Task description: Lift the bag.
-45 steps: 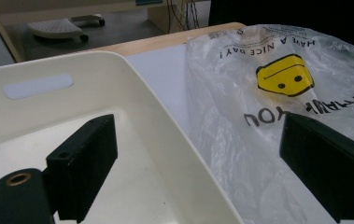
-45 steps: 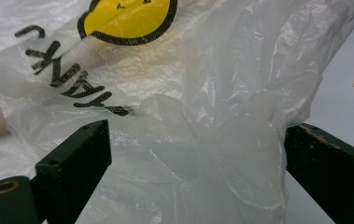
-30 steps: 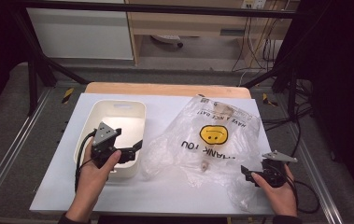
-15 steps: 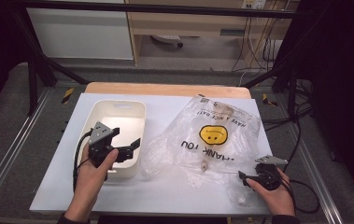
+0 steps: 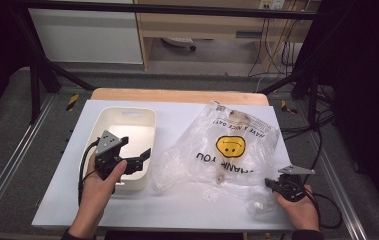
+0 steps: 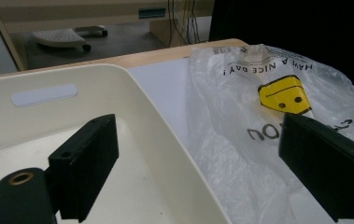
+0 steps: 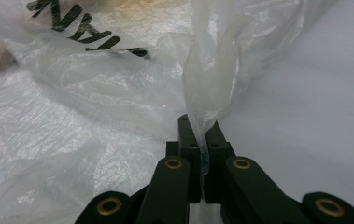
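My right gripper [image 7: 201,135], jaws just closed, clamps the near corner of the clear smiley-printed plastic bag [image 5: 227,150], which stretches away leftward toward my wide-open left gripper [image 5: 136,159].

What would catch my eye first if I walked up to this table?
Probably the crinkled clear bag with its yellow smiley face, spread over the table's right half. The right hand-held gripper has just closed and pinches a fold of it at the near corner. Left of it sits an empty cream bin, the left hand-held gripper open above it.

Right gripper [image 7: 201,135] fingers just closed on the plastic bag [image 7: 212,79].
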The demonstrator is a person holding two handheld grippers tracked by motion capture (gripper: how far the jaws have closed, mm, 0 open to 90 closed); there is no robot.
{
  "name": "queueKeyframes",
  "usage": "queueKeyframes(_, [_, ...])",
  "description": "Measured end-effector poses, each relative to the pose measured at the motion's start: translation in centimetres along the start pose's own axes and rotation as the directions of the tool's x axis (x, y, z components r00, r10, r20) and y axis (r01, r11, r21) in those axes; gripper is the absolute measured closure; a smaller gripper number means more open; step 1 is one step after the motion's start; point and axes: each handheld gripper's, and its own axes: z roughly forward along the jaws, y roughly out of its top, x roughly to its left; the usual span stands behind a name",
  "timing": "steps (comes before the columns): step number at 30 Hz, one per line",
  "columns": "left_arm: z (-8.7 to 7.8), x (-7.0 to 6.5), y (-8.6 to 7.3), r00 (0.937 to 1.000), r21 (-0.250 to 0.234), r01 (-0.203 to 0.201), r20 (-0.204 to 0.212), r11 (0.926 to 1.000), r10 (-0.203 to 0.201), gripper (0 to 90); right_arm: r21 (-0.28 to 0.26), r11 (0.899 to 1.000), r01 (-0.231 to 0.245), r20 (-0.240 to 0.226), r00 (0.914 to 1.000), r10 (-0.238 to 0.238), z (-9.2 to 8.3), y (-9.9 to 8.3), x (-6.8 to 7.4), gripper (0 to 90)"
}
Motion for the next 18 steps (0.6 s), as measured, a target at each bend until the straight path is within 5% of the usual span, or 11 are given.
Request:
queueKeyframes(6, [0.1, -0.5, 0.1, 0.9984, 0.002, 0.027, 0.048, 0.9996, -0.028, 11.9, -0.022, 1.000, -0.009, 0.080, 0.9967, 0.010, -0.2, 0.1, -1.3, 90.0])
queueKeyframes(12, [0.6, -1.9, 0.1, 0.9970, 0.015, 0.011, 0.076, 0.9998, -0.012, 12.0, -0.044, 0.999, -0.030, 0.129, 0.9910, 0.035, -0.2, 0.2, -2.8, 90.0])
queueKeyframes(15, [1.3, -2.8, -0.1, 0.9751, 0.053, 0.101, 0.193, 0.9934, -0.110, 12.9, -0.035, 0.999, -0.031, 0.150, 0.9880, 0.036, -0.1, 0.0, -3.1, 90.0])
queueKeyframes(18, [2.2, -4.4, -0.5, 0.9794, 0.076, 0.060, 0.188, 0.9953, -0.073, 12.8, -0.033, 0.999, -0.030, 0.159, 0.9866, 0.035, -0.1, 0.0, -3.0, 90.0])
